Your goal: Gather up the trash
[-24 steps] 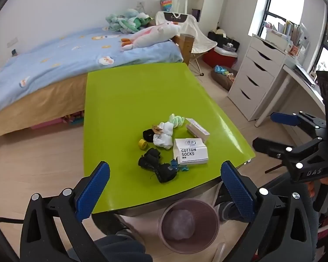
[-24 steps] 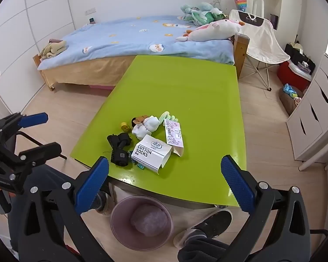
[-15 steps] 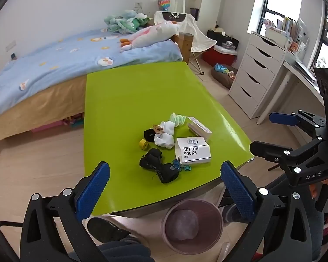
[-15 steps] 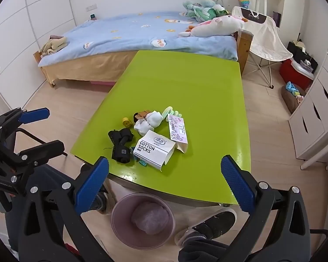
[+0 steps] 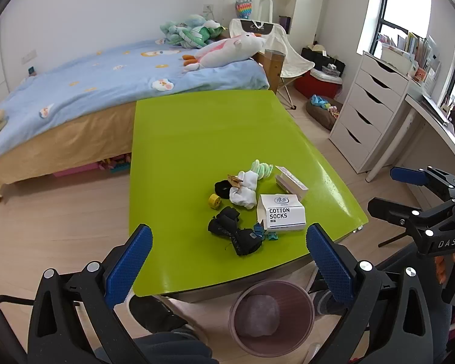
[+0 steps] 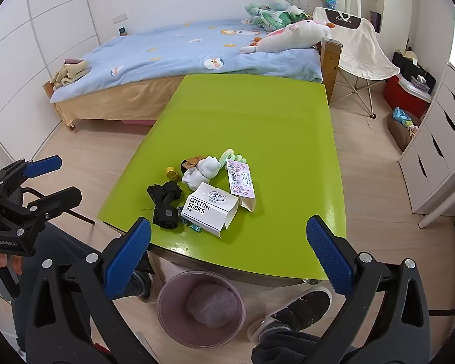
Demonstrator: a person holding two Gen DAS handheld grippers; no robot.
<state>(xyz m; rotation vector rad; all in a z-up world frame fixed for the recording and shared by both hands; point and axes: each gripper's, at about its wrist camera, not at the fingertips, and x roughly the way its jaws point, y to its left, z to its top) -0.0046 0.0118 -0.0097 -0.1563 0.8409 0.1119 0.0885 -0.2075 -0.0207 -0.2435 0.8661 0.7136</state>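
Observation:
On the green table (image 5: pixel 197 139) lies a clutter: a white "COTTON SOCKS" box (image 5: pixel 283 217) (image 6: pixel 209 207), a purple printed packet (image 6: pixel 241 179), black socks (image 5: pixel 233 233), white socks (image 5: pixel 245 189), a pale green sock (image 5: pixel 262 168) and a yellow tape roll (image 5: pixel 214 201). A pink bin (image 5: pixel 297 303) (image 6: pixel 173 303) holding a crumpled clear bag stands on the floor below the table's near edge. My left gripper (image 5: pixel 227 261) and right gripper (image 6: pixel 227 254) hover above the near edge, both open and empty. Each also shows in the other's view: right gripper (image 5: pixel 385 189), left gripper (image 6: pixel 65 179).
A bed (image 5: pixel 106 91) with a blue cover and plush toys runs along the far side of the table. White drawers (image 5: pixel 370 115) and a desk stand to the right. A person's shoes (image 6: pixel 300 306) rest beside the bin.
The left view has swung slightly, so the table's things sit a little further right in it. The right view is almost unchanged. Both grippers' jaws stay wide open.

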